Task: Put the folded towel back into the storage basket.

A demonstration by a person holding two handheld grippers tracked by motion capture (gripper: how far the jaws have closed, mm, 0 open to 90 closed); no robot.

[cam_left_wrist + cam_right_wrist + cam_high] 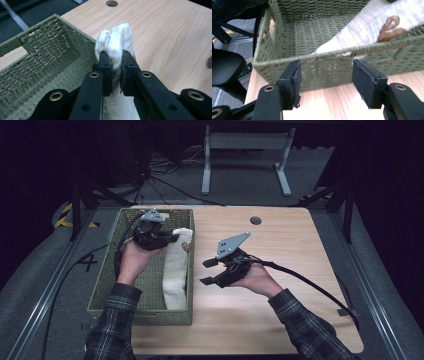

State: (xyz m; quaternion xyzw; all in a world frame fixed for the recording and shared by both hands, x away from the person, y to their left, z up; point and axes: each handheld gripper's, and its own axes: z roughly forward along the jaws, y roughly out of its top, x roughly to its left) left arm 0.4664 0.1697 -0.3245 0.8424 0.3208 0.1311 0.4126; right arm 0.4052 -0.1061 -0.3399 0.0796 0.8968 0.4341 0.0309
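Cloth, pinched at one bunched end by the left hand-held gripper, may snag the basket rim and slip out, while the right hand-held gripper stands spread and empty.

We see the right half of the wooden table bare from the cable hole near the far edge down to the near edge, so a hand could pass freely there. The woven green basket takes up the left edge, and its right wall stands between that bare wood and the basket floor. Inside, the white cloth lies along the right wall and seems to drape over its rim; the left part of the floor is open.
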